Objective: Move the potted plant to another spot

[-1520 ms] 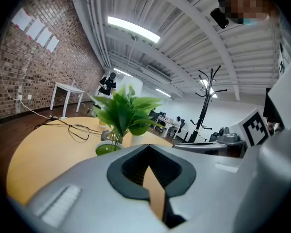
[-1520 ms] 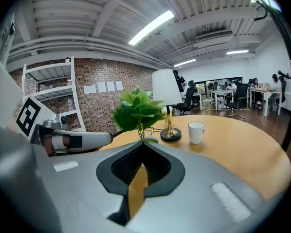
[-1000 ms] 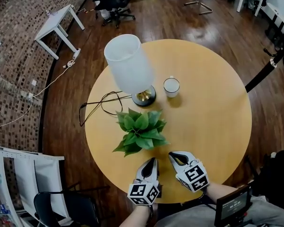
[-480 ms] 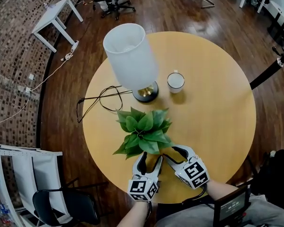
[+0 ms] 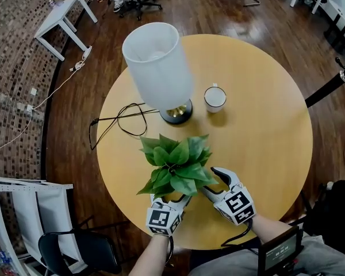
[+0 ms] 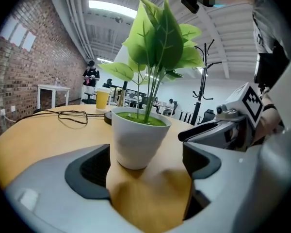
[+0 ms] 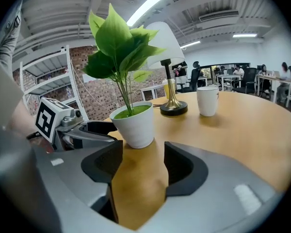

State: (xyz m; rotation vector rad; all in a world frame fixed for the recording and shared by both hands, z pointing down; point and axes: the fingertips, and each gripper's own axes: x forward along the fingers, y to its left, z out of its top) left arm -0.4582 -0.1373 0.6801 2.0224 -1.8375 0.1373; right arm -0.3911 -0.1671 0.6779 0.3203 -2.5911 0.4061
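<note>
The potted plant [image 5: 175, 165] stands on the near part of the round wooden table [image 5: 264, 137]. Its green leaves hide the white pot in the head view. The white pot [image 6: 137, 137] stands just ahead of my left gripper [image 6: 145, 174], whose jaws are opening without touching it. In the head view the left gripper [image 5: 177, 200] reaches under the leaves from the near side. My right gripper [image 5: 217, 184] comes in from the near right, and its jaws are also opening. The pot [image 7: 136, 125] stands apart, just in front of the right gripper [image 7: 143, 165]. Nothing is held.
A lamp with a white shade [image 5: 158, 68] and a brass base [image 5: 176, 112] stands right behind the plant. A white mug [image 5: 215, 98] sits to the lamp's right. The lamp's black cable [image 5: 118, 122] loops off the table's left edge. A chair [image 5: 75, 252] stands at lower left.
Both grippers have moved forward to the plant, and their jaws have gone from shut to open. The left one now lies under the leaves. The plant has not moved.
</note>
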